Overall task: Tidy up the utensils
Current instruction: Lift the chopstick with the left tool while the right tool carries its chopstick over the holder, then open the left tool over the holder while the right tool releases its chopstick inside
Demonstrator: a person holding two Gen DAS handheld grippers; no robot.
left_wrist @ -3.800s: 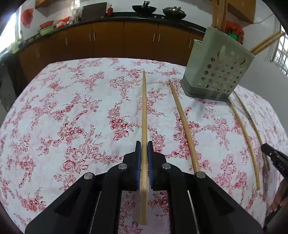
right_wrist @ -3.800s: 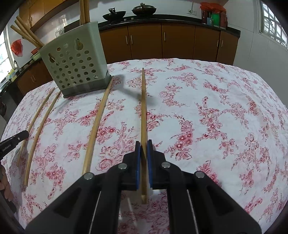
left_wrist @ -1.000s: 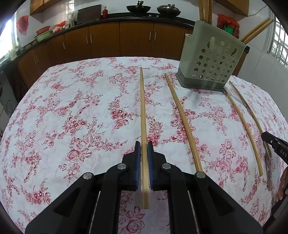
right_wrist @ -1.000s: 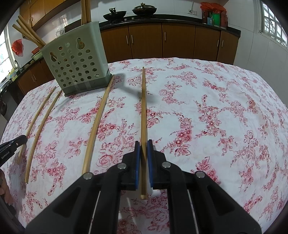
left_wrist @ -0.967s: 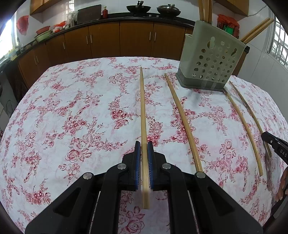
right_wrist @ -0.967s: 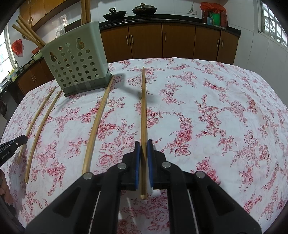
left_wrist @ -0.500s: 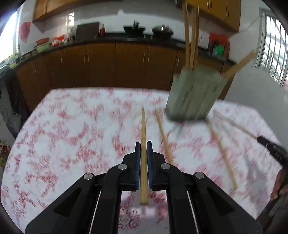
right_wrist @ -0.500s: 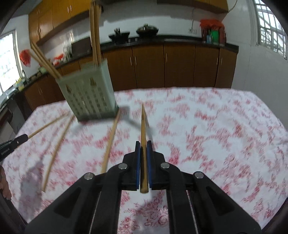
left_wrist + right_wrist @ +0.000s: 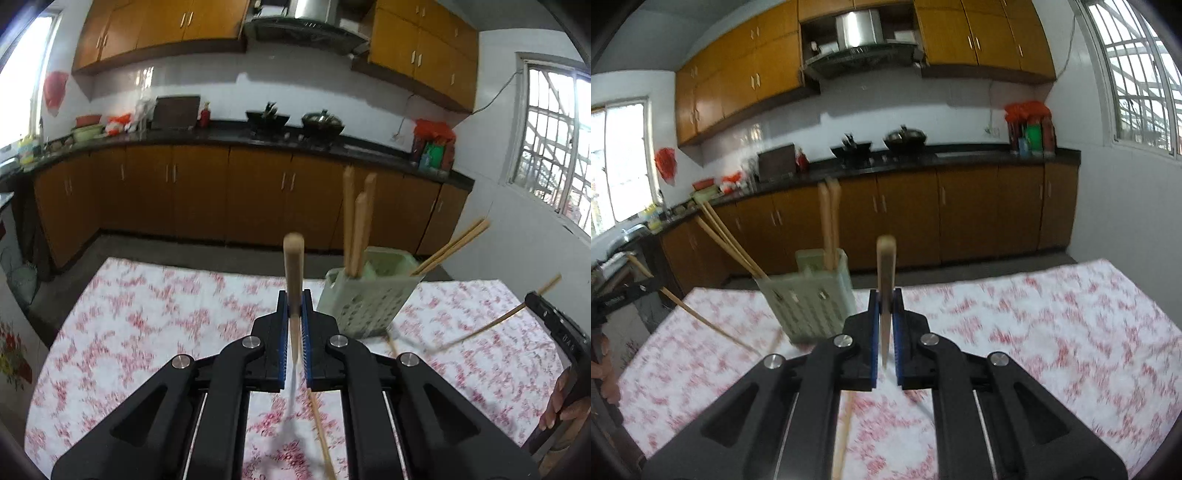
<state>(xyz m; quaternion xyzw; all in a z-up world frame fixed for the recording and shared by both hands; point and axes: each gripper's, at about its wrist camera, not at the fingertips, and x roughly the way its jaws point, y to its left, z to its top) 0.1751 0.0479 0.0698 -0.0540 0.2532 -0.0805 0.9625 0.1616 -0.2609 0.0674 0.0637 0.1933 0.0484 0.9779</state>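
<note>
Both grippers hang above the floral table, each shut on one long wooden chopstick. In the left wrist view my left gripper (image 9: 294, 297) pinches its chopstick (image 9: 293, 258), which sticks forward past the blue pads. My right gripper (image 9: 885, 295) clamps its own chopstick (image 9: 886, 262) the same way. The pale green perforated holder (image 9: 365, 299) (image 9: 809, 302) stands on the table ahead, between the two grippers, with several chopsticks (image 9: 354, 229) upright or leaning in it. One loose chopstick (image 9: 321, 432) (image 9: 842, 439) lies on the cloth below.
The red-flowered tablecloth (image 9: 147, 332) covers the table, whose far edge faces brown kitchen cabinets (image 9: 192, 192). The other gripper shows at each view's edge: the right gripper (image 9: 554, 328), the left gripper (image 9: 624, 295). A person's hand (image 9: 561, 402) shows at the right edge.
Both grippers have risen off the table with their chopsticks and tilted up toward level. The table has dropped in both views, and the holder now sits lower and smaller.
</note>
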